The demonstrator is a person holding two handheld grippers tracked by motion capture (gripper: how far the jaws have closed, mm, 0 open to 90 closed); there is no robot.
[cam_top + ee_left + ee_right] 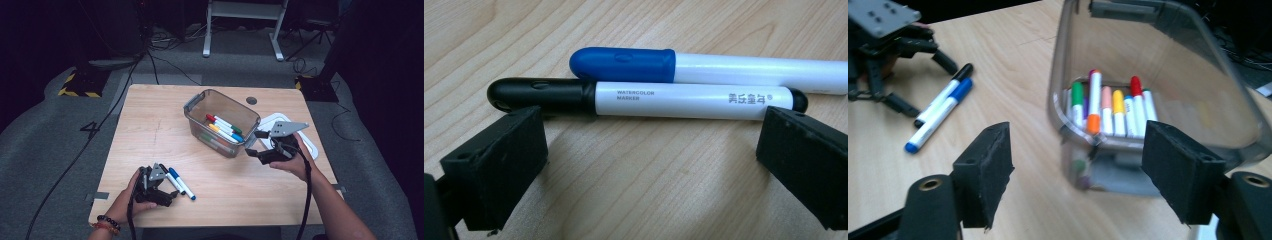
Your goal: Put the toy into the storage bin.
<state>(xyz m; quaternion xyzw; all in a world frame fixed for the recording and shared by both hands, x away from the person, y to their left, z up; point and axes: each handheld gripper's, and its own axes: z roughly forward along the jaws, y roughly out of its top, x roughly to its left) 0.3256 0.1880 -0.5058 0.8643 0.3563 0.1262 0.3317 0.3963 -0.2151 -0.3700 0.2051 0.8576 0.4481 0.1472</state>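
While the left gripper (167, 192) is sitting low on the counter (150, 135), its fingers (499, 160) are standing wide apart with nothing clamped, and the black marker (649, 97) is lying just beyond the fingertips, crosswise to them, not touching either pad as far as shows. It is showing a white barrel with a glossy black cap toward the left finger, a small black end plug toward the right finger, and tiny print reading WATERCOLOR MARKER. The blue marker (704, 67) is lying touching it on the far side, parallel, with a white barrel and a blue cap on the same end.

The right gripper (255, 142) is hovering just beside the clear plastic bin (200, 102), fingers (985, 172) spread apart and holding nothing. The bin's near wall is sitting just ahead of the fingers, mostly toward the right finger. Inside, coloured markers (1108, 107) are lying side by side: green, orange, peach, yellow and red caps are showing. A white lid (312, 147) is lying flat on the counter, under the right hand (300, 162).
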